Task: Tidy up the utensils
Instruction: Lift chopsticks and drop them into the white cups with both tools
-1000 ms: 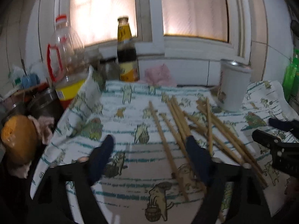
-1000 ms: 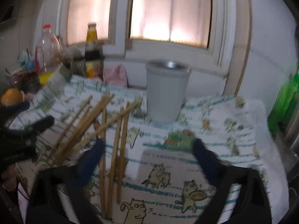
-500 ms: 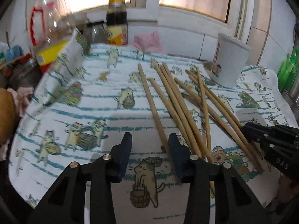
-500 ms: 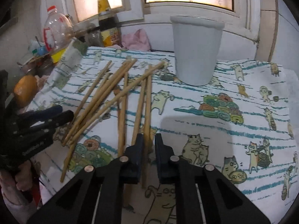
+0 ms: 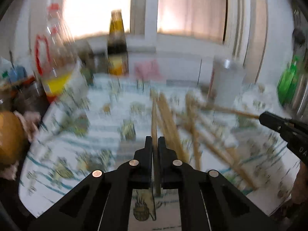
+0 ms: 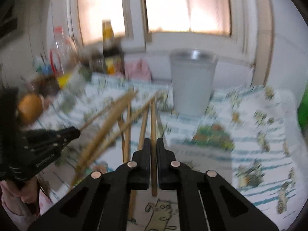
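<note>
My left claw (image 5: 154,141) and my right claw (image 6: 153,142) are each clamped on one long wooden chopstick (image 5: 154,115), while the other chopsticks (image 6: 107,127) lie scattered beside them and the pale cylindrical cup (image 6: 192,84) ahead seemingly awaits them all.

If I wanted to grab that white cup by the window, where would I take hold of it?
Probably by its side wall near the rim. The cup stands upright and open-topped on the cloth, with bare cloth in front of it, so come level from the near side; chopsticks lie to its left.
</note>
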A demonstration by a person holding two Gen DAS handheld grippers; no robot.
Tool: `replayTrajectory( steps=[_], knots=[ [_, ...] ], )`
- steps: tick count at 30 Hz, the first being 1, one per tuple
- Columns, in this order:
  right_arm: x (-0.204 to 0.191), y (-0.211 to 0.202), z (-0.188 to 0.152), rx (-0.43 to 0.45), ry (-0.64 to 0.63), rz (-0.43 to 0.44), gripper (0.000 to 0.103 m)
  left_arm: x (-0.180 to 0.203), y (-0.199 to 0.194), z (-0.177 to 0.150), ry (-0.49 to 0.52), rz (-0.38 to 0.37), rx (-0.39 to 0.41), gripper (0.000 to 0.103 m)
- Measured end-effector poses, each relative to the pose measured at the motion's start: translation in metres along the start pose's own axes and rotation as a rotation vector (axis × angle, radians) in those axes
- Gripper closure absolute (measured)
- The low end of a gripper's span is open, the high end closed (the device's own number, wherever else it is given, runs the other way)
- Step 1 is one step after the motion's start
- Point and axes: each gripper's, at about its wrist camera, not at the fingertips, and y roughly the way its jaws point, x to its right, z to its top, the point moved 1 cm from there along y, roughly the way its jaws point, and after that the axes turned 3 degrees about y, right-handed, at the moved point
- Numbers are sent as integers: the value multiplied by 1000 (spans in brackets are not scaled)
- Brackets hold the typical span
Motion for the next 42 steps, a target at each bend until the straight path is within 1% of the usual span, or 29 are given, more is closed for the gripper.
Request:
replayTrajectory(
  steps=[2, 4, 6, 8, 10, 13, 16, 18, 20, 23, 25, 26, 28, 29, 32, 33, 34, 38, 41, 42],
  knots=[
    [1, -17, 7, 75, 7, 4, 98, -2, -20, 12, -8, -3, 92, 99],
    [5, -34, 16, 149, 34, 26, 98, -3, -40, 25, -3, -15, 189, 99],
    [6, -45, 25, 212, 38, 38, 98, -2, -52, 41, 18, -15, 246, 99],
    [4, -50, 35, 261, 28, 42, 98, -1, -53, 59, 34, -1, 259, 99],
    [5, -48, 49, 272, 20, 39, 98, -2, -47, 77, 33, -2, 263, 99],
    [9, -43, 70, 289, 23, 31, 98, -6, -40, 94, 19, -5, 254, 99],
    [16, -48, 92, 331, 37, 38, 98, -1, -50, 113, 47, -6, 314, 99],
    [19, -62, 108, 397, 33, 50, 98, 7, -61, 125, 80, -1, 355, 99],
    [23, -75, 125, 462, 31, 62, 98, 15, -73, 143, 85, -39, 373, 99],
    [37, -86, 145, 551, 64, 99, 98, 30, -95, 167, 103, -125, 439, 99],
    [50, -83, 153, 593, 101, 113, 98, 42, -106, 182, 109, -150, 480, 99],
    [56, -79, 154, 605, 114, 111, 98, 50, -109, 190, 113, -145, 495, 99],
    [67, -67, 154, 602, 142, 99, 98, 65, -105, 203, 130, -93, 507, 99],
    [74, -61, 153, 587, 167, 99, 98, 72, -100, 210, 129, -92, 515, 99],
    [93, -37, 141, 542, 240, 136, 98, 83, -77, 229, 102, -179, 478, 99],
    [98, -28, 139, 512, 257, 142, 98, 86, -67, 235, 83, -201, 478, 99],
    [103, -18, 137, 468, 278, 145, 98, 89, -58, 239, 76, -210, 484, 99],
    [114, 13, 132, 357, 325, 167, 98, 108, -31, 245, 62, -231, 534, 99],
    [118, 25, 132, 308, 358, 216, 97, 124, -8, 240, 72, -236, 516, 99],
    [119, 24, 132, 309, 357, 211, 97, 127, -1, 237, 71, -229, 506, 99]
  ],
)
